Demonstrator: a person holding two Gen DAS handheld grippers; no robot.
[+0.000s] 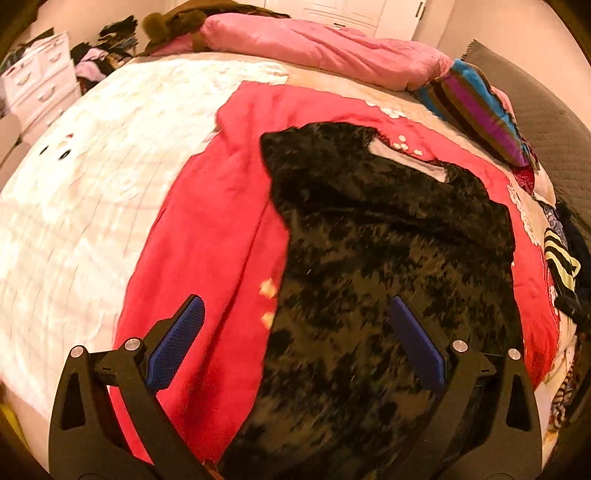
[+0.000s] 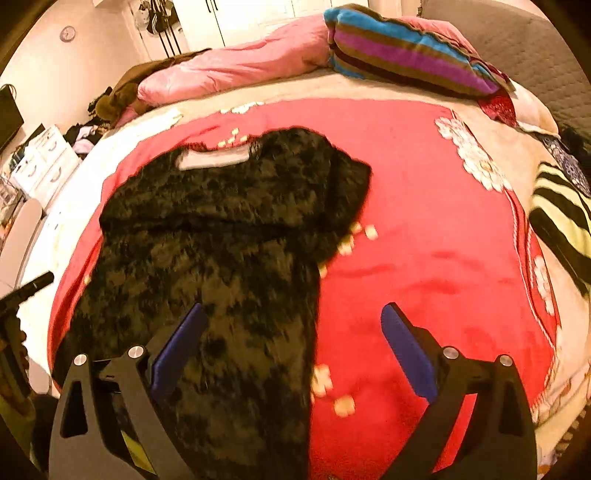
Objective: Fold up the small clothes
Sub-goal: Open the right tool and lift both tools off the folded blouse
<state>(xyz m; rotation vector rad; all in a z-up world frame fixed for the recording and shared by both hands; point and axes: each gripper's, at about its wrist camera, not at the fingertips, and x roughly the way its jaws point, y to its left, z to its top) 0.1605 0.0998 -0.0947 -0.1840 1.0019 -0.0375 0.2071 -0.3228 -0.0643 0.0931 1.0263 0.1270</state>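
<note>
Garment: I see a dark mottled top [image 1: 369, 258], black on olive, lying flat on the red blanket [image 1: 207, 229], pale neck band [image 2: 212, 159] at its far end, one sleeve folded in.
Left hand-held gripper [image 1: 295, 343]: jaws spread wide above the garment's near edge, nothing between the blue pads.
Right hand-held gripper [image 2: 291, 347]: spread wide too, holding nothing; one finger over the top, the other over red blanket.
Bed [image 1: 74, 206]: white quilted cover to the left, pink duvet [image 1: 314, 44] bunched at the far side, a striped pillow [image 2: 406, 55] beside it.
Clothes pile: a black-and-yellow striped piece [image 2: 557, 214] at the bed's right edge.
Room: white drawer unit [image 1: 40, 77] beyond the bed, white doors [image 1: 347, 14] behind.
Writing: I can read none.
</note>
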